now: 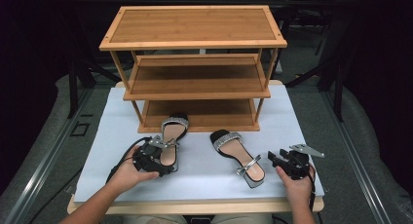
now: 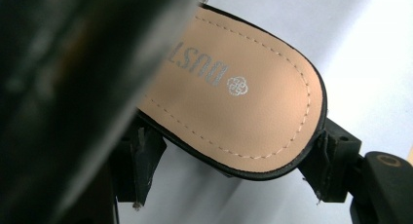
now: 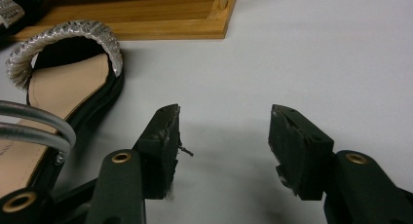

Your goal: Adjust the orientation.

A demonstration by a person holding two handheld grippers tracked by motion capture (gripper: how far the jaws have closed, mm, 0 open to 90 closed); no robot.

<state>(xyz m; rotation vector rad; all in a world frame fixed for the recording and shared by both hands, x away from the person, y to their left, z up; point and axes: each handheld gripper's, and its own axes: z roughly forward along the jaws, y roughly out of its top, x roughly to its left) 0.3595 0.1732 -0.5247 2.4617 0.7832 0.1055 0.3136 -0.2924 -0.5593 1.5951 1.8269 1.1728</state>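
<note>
The left tongs (image 1: 160, 161) are closed across the heel end of a black-soled sandal with a tan insole and a silver braided strap (image 1: 171, 136) — in the left gripper view a jaw sits against each edge of the sole (image 2: 234, 102). Its toe reaches the bottom shelf of the three-tier bamboo rack (image 1: 195, 63). The right tongs (image 3: 223, 146) stand wide with nothing between them, over the white-covered counter (image 1: 287, 121). The matching sandal (image 1: 238, 156) lies flat just beside them — between the two tongs, in front of the rack.
</note>
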